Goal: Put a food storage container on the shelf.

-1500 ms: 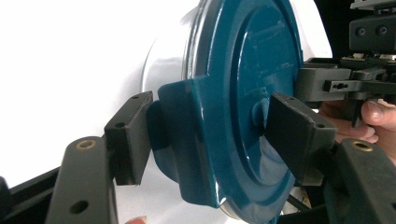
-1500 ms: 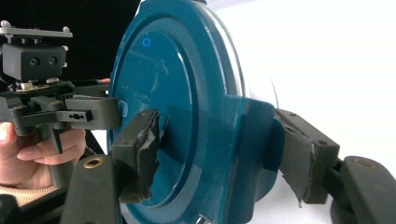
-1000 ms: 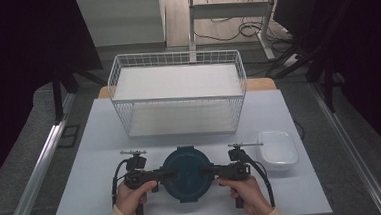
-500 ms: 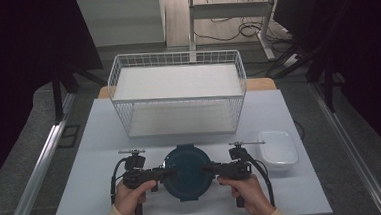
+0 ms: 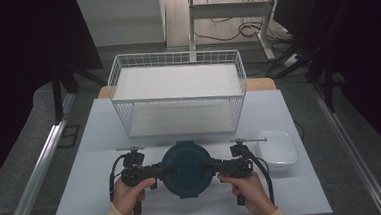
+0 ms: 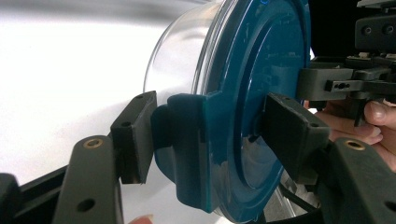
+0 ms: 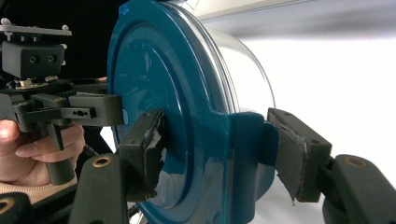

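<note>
Here's the round container with the dark teal lid [image 5: 186, 168], sitting at the near edge of the white bench [image 5: 95, 143], dead centre between the two hands. At nine o'clock of it is the left hand-held gripper [image 5: 161, 170], at three o'clock the right hand-held gripper [image 5: 209, 167], both pointing inward at the lid's rim.

In the left gripper view the container [image 6: 243, 107] has a clear body under the teal lid, and a teal latch tab sits right between the black jaws. One pad presses on the outer face of that tab, the other lies against the lid's top. So the left hand-held gripper [image 6: 208, 140] is clenched on the lid's edge.

The right gripper view is the mirror of it: the right hand-held gripper [image 7: 219, 149] has one worn, taped pad on the lid's top face and the other against the tab on the container's [image 7: 187, 102] side. Clamped on the lid as well. The other hand and its tool show beyond the lid.

Behind the container, at twelve o'clock, stands a white wire basket [image 5: 178, 95] on the bench, its front wall near the lid but apart from it. At two o'clock of the container, just beyond the right hand, lies a small white tray [image 5: 279, 149].
</note>
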Demonstrator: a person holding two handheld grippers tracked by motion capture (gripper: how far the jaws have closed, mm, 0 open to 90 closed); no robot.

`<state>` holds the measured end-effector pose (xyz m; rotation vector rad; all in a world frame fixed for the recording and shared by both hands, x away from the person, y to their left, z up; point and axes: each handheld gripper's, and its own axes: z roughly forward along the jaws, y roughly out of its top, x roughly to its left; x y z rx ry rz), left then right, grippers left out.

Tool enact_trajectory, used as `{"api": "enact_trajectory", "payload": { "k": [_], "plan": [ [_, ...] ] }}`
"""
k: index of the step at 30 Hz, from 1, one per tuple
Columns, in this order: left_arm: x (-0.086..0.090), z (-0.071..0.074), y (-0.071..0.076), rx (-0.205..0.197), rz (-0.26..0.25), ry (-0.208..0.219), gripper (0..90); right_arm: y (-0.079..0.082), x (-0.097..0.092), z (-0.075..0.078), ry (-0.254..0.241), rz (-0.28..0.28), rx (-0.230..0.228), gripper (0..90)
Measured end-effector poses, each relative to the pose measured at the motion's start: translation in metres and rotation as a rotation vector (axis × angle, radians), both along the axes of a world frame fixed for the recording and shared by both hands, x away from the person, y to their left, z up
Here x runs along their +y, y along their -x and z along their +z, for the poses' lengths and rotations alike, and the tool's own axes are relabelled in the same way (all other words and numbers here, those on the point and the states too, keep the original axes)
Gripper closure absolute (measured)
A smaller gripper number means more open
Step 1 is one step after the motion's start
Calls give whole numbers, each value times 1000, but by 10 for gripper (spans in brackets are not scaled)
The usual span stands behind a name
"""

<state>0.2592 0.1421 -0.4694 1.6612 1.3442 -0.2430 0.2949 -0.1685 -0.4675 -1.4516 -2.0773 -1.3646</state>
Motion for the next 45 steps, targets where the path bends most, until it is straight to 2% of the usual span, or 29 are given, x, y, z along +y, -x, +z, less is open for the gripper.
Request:
{"api": "enact_trajectory", "payload": {
  "k": [6, 7, 18, 23, 28, 31, 38, 45],
  "plan": [
    [2, 9, -4, -13, 3, 9, 375, -3, 2, 10, 7, -1, -27, 384],
    [3, 14, -5, -23, 1, 8, 375, -5, 3, 16, 7, 1, -40, 384],
    [8, 45, -14, -65, 5, 8, 376, -14, 8, 47, -1, 1, -96, 384],
    [9, 56, -18, -84, 1, -3, 378, -17, 9, 56, -12, -2, -107, 384],
    [10, 63, -21, -89, 6, 5, 379, -20, 9, 63, -14, -3, -121, 385],
    [12, 71, -24, -99, 5, 10, 379, -23, 11, 72, -11, -2, -139, 386],
    [15, 87, -28, -128, 6, 6, 381, -27, 13, 88, -25, -2, -166, 388],
    [16, 98, -32, -137, 3, 7, 383, -32, 14, 99, -31, -2, -181, 391]
  ]
}}
